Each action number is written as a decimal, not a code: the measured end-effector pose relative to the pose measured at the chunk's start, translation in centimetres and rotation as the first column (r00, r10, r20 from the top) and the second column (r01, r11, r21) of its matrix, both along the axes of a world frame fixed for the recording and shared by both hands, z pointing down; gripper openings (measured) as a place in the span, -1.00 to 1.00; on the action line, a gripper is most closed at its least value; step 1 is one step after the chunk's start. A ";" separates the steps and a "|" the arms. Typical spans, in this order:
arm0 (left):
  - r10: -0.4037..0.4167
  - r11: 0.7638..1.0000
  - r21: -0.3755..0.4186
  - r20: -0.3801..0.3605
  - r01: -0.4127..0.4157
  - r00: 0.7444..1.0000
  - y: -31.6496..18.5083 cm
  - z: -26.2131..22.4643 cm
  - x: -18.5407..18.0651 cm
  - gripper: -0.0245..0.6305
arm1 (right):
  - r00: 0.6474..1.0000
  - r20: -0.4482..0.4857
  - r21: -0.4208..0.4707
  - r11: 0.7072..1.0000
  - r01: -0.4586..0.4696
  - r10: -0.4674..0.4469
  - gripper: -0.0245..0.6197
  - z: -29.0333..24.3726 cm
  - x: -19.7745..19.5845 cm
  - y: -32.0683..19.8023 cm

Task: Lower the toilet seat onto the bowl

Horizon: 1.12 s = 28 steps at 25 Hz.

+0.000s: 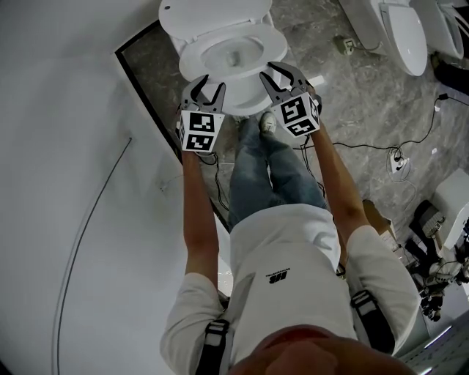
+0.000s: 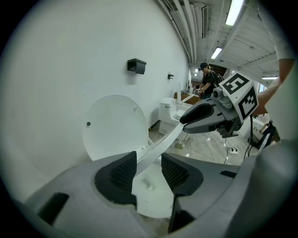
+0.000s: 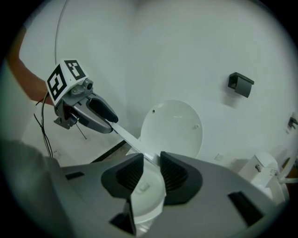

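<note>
The white toilet stands against the wall with its lid (image 1: 212, 13) (image 2: 114, 125) (image 3: 172, 128) raised. The toilet seat (image 1: 189, 64) (image 2: 163, 142) (image 3: 130, 135) lies low over the bowl (image 1: 236, 55) and shows edge-on as a thin white band running from one gripper to the other. My left gripper (image 1: 210, 82) (image 2: 149, 162) straddles the seat's front left rim, with a gap between the rim and one pad, so it is open. At the front right, my right gripper (image 1: 282, 75) (image 3: 150, 160) has both pads against the rim.
The white wall is at the left, with a black box (image 2: 136, 66) (image 3: 240, 84) mounted on it. Other toilets (image 1: 407, 29) stand at the far right. Cables and a plug (image 1: 396, 157) lie on the marble floor. My shoe (image 1: 267, 124) is just before the bowl. A person (image 2: 207, 79) stands far off.
</note>
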<state>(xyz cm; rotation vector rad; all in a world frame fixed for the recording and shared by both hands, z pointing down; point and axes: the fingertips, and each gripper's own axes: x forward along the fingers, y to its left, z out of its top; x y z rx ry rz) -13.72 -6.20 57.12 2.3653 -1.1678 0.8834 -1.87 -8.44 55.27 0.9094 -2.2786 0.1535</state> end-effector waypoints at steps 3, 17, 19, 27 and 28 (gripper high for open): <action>0.005 1.000 -0.003 -0.001 -0.005 1.000 0.5 0.4 0.1 -0.42 | 1.000 0.001 -0.004 1.000 0.003 -0.003 -0.56 0.4 0.1 0.5; 0.041 0.999 -0.029 -0.016 -0.042 0.999 2.9 1.9 0.6 -0.40 | 1.000 -0.004 -0.054 0.998 0.022 -0.022 -0.56 2.0 0.5 2.8; 0.035 0.999 -0.032 -0.014 -0.035 0.999 3.1 2.0 0.6 -0.40 | 1.000 0.000 -0.062 0.998 0.029 -0.029 -0.56 2.1 0.5 3.0; 0.035 0.998 -0.049 -0.005 -0.036 0.999 4.8 3.0 1.0 -0.38 | 0.999 0.007 -0.104 0.993 0.050 -0.049 -0.56 3.0 0.8 4.7; 0.039 0.998 -0.050 -0.004 -0.039 0.999 5.0 3.2 1.1 -0.38 | 0.999 0.007 -0.107 0.993 0.050 -0.050 -0.56 3.2 0.8 4.9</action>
